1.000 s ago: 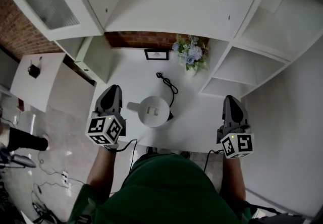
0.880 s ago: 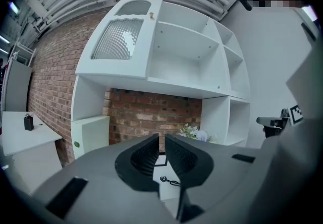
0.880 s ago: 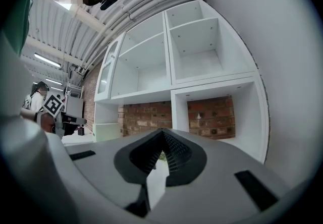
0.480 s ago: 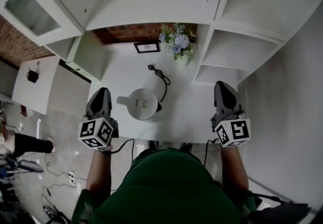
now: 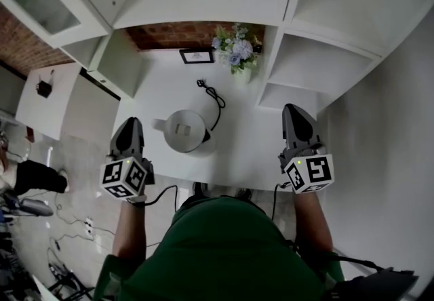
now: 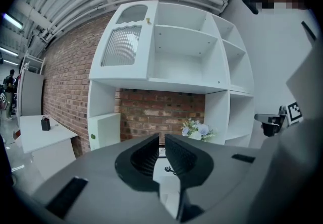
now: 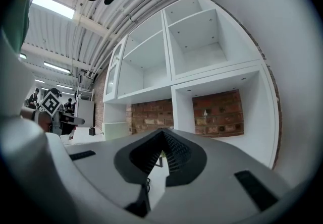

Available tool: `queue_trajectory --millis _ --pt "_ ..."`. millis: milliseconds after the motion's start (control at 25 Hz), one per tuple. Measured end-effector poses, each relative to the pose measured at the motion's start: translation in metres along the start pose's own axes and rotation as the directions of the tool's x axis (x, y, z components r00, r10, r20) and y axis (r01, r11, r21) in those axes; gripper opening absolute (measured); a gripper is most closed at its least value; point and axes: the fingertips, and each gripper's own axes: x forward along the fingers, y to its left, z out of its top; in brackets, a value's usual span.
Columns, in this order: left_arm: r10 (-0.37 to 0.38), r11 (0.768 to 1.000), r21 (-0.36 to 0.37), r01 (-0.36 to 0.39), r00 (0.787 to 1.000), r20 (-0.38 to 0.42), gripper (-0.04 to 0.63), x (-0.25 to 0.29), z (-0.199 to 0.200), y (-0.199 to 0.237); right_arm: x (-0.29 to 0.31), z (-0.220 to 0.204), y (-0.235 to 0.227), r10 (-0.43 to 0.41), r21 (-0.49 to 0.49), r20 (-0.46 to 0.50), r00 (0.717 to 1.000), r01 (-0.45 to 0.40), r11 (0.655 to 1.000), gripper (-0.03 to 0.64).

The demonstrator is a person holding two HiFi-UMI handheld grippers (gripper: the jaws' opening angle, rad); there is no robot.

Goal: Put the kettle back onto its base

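Nothing readable anywhere tbh. There's a small black frame [image 5: 196, 55] at the back of the white table [image 5: 251, 150], but whatever's in it is too tiny to make out.

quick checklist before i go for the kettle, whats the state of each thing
1. Left gripper empty: ok, jaws shut with nothing between them.
2. Right gripper empty: ok, jaws shut with nothing between them.
3. Jaws open for a grasp: not ok, both are shut.
4. Kettle upright on the table: ok.
5. Kettle seated on its base: cannot tell, only a rim shows beside it from above.
6. Cord clear of both grippers: ok, it lies behind the kettle.
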Motion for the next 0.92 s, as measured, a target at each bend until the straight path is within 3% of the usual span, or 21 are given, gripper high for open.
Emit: queue_trajectory --millis 480,920 --pt "0.043 0.999 -0.029 -0.044 0.999 -0.028 0.051 -0.014 -0.023 0.010 0.003 -0.008 0.006 0.028 -0.002 -0.028 0.999 -0.028 1.000 0.012" --pt "0.046 0.998 -0.038 -0.048 0.998 -0.046 0.051 -0.010 -0.030 0.053 0.015 -0.016 0.030 -0.011 0.009 -0.043 0.999 0.011 1.000 0.012"
